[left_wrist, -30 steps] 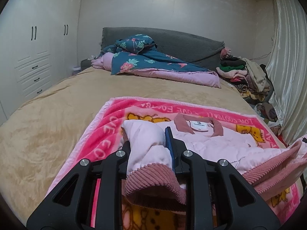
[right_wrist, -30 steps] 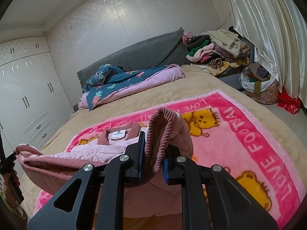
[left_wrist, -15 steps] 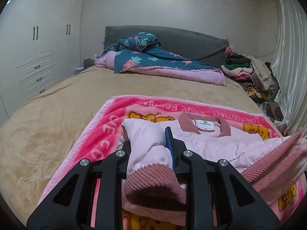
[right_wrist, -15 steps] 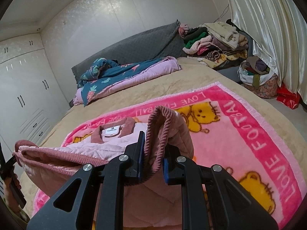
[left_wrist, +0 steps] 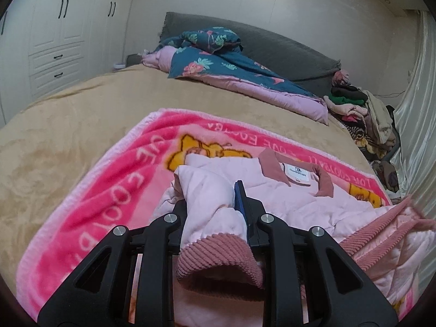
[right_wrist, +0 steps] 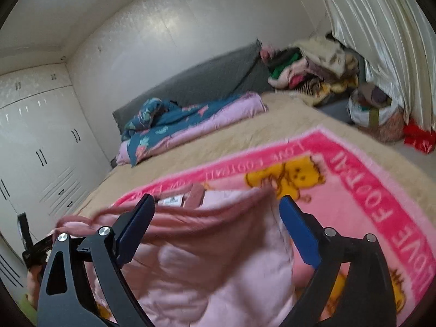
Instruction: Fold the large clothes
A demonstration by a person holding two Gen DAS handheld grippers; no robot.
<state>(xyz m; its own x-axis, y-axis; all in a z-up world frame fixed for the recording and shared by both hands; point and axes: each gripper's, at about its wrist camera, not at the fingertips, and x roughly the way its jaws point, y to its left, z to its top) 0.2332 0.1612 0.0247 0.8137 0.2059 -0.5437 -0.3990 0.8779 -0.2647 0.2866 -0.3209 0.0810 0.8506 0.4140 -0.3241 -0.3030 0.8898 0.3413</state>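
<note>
A pale pink quilted jacket (left_wrist: pixel 286 199) with dusty-pink corduroy collar and cuffs lies on a bright pink cartoon blanket (left_wrist: pixel 109 204) on the bed. My left gripper (left_wrist: pixel 211 196) is shut on a sleeve of the jacket, whose ribbed cuff (left_wrist: pixel 218 256) bulges out behind the fingers. In the right wrist view my right gripper (right_wrist: pixel 216 200) has its jaws opening wide. The jacket (right_wrist: pixel 204 245) and its corduroy hem sag loose between the blue pads (right_wrist: pixel 299 234), and neither pad presses on the cloth.
The beige bed cover (left_wrist: pixel 68 125) stretches away to the left and beyond the blanket. A folded blue floral duvet (left_wrist: pixel 218 65) lies at the grey headboard. A clothes pile (right_wrist: pixel 313 65), bags (right_wrist: pixel 376 114) and a curtain (right_wrist: pixel 381 41) stand to the right, and white wardrobes (left_wrist: pixel 54 41) to the left.
My right gripper has let go of the corduroy hem: its jaws have spread wide and the cloth has dropped between them. My left gripper has sunk and rolled a little, still clamped on the sleeve.
</note>
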